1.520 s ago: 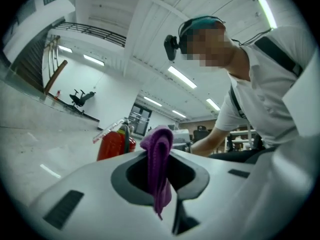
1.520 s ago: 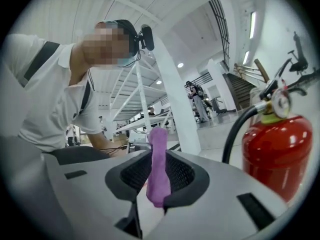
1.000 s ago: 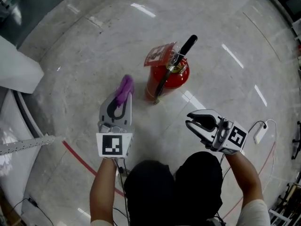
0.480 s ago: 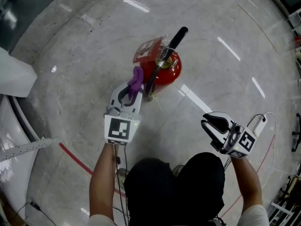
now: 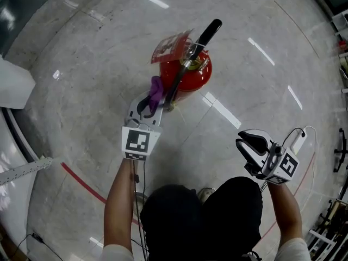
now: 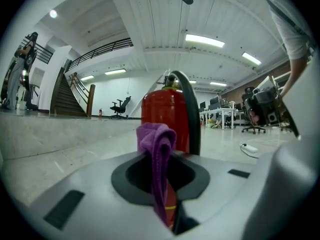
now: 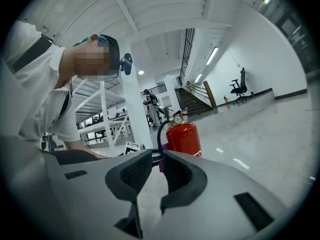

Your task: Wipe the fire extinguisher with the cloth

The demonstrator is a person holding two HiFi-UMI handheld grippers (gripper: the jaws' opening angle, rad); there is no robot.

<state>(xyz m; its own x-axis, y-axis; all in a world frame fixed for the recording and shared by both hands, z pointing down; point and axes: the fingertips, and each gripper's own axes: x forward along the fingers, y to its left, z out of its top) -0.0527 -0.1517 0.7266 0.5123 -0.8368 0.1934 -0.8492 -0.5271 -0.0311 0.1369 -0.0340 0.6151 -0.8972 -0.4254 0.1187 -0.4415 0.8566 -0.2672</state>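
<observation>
Left gripper (image 5: 148, 98) first, seen from my head: its jaws are closed on a purple cloth (image 5: 156, 89), whose free end sticks out just beside the red fire extinguisher (image 5: 191, 74). The extinguisher stands upright on a pale, glossy stone floor (image 5: 81, 64) that mirrors the ceiling lights. A red line (image 5: 81, 181) crosses the floor near my left arm. My right gripper (image 5: 244, 144) hangs well apart from the extinguisher, close to my knee, with a white power strip (image 5: 298, 142) lying beyond it.

Looking along my left jaws, the cloth is pinched between them and folds over at the top. The red cylinder and its black hose (image 6: 193, 111) rise directly behind it; I cannot tell whether cloth and metal touch. This view opens up the room: a staircase (image 6: 67, 98), an office chair (image 6: 120, 106), and desks (image 6: 220, 117) under strip lights.

Looking along my right jaws, the pads stand apart with nothing between them. Past them the extinguisher shows from its other side, a white pillar (image 7: 134, 109) behind it.
</observation>
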